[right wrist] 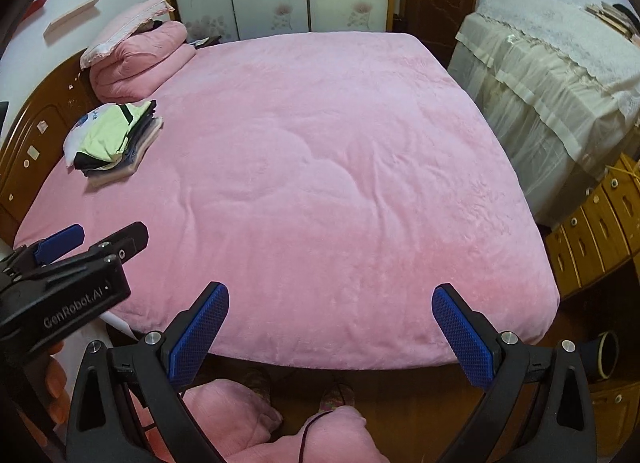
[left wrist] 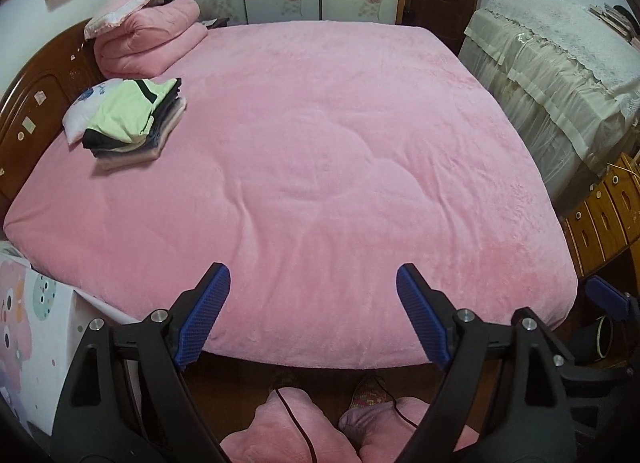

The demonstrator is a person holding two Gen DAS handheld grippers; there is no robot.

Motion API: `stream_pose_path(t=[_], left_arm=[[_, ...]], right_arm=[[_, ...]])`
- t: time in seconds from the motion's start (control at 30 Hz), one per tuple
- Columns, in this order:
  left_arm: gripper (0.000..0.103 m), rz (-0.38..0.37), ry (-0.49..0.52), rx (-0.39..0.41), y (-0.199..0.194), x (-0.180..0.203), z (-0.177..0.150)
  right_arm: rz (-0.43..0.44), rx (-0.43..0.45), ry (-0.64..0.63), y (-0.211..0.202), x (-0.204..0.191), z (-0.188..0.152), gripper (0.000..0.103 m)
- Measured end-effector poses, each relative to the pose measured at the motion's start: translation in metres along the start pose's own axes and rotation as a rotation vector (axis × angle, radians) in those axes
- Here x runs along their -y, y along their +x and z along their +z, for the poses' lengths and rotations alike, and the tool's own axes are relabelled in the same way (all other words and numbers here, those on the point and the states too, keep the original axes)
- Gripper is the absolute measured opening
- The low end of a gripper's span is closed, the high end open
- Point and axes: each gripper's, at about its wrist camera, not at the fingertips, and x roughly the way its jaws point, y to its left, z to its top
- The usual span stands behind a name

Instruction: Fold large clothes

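A stack of folded clothes (left wrist: 132, 123) (right wrist: 116, 139), pale green on top, sits at the far left of the pink bed cover (left wrist: 320, 151) (right wrist: 312, 167), against a small white pillow. No loose garment lies on the bed. My left gripper (left wrist: 312, 275) hangs open above the bed's near edge, nothing between its blue pads. My right gripper (right wrist: 330, 295) is also open and holds nothing, over the same edge. In the right wrist view the left gripper (right wrist: 100, 239) shows at the left, held by a hand. One blue pad of the right gripper (left wrist: 604, 295) shows at the left wrist view's right edge.
A folded pink quilt with a pillow (left wrist: 148, 39) lies by the wooden headboard (left wrist: 32, 103). Lace-covered furniture (left wrist: 552, 75) and wooden drawers (left wrist: 600, 219) stand on the right. A person's pink-trousered legs and slippers (left wrist: 288, 423) are below the bed edge. A cartoon-print box (left wrist: 32, 323) stands left.
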Motion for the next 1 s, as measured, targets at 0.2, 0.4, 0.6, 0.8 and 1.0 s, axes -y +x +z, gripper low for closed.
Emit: stream_pose_path(t=[0.2,0.4,0.6,0.8,1.0], left_arm=[[0.103,0.0,0.009,-0.022,0.001,-0.002,-0.007],[0.103,-0.011,-0.031,-0.014,-0.002,-0.009,-0.008],[0.103,-0.012,-0.043,-0.021,-0.004,-0.01,-0.007],[0.103,-0.014,-0.043,-0.02,-0.001,-0.006,-0.006],[0.103,-0.015,-0.046,-0.023,-0.001,-0.003,-0.006]], right_arm=[[0.021,-0.041,0.007,0.007,0.002,-0.005,0.103],[0.021,-0.025,0.018,0.004,0.004,-0.001,0.103],[0.034,0.011,0.003,-0.006,-0.002,0.005,0.103],[0.019,0.019,-0.005,-0.009,-0.006,0.008,0.103],[0.013,0.016,-0.008,-0.009,-0.007,0.009,0.103]])
